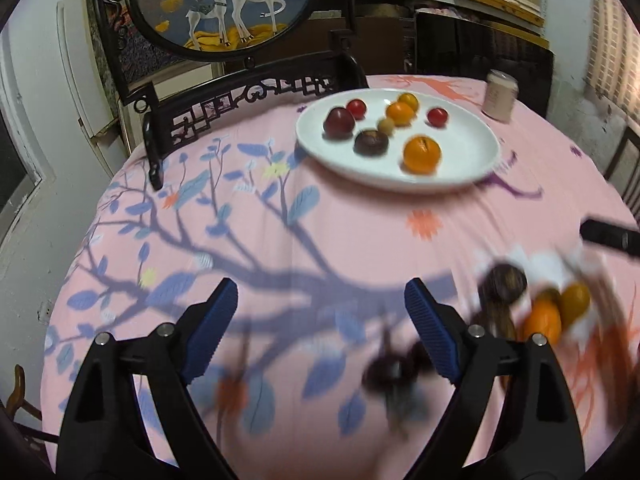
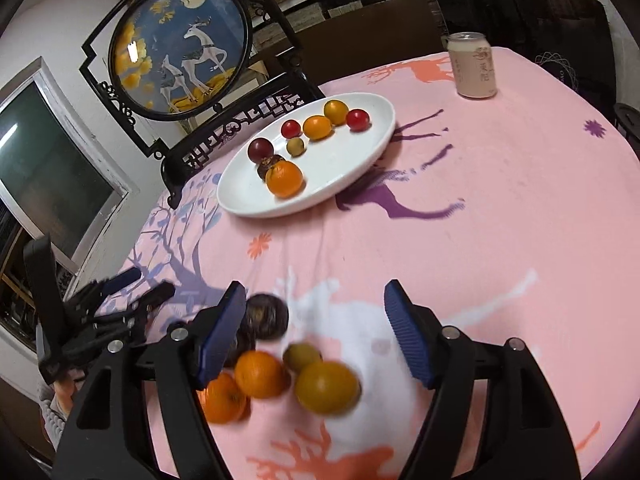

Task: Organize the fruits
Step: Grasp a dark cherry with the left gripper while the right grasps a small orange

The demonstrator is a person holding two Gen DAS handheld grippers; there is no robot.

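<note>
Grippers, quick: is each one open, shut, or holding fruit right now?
Left gripper: open, nothing between its blue pads.
Right gripper: open, holding nothing; loose orange and yellow fruits lie on the pink tablecloth below.

Loose fruit (image 1: 556, 312) by the left gripper is smeared w/ blur; dark one (image 1: 396, 368) near its right pad, can't ID. Screen (image 1: 224, 4) top cropped.

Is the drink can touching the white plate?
Apart. The right wrist view shows the can standing well behind the plate, with bare pink tablecloth plainly between them.
</note>
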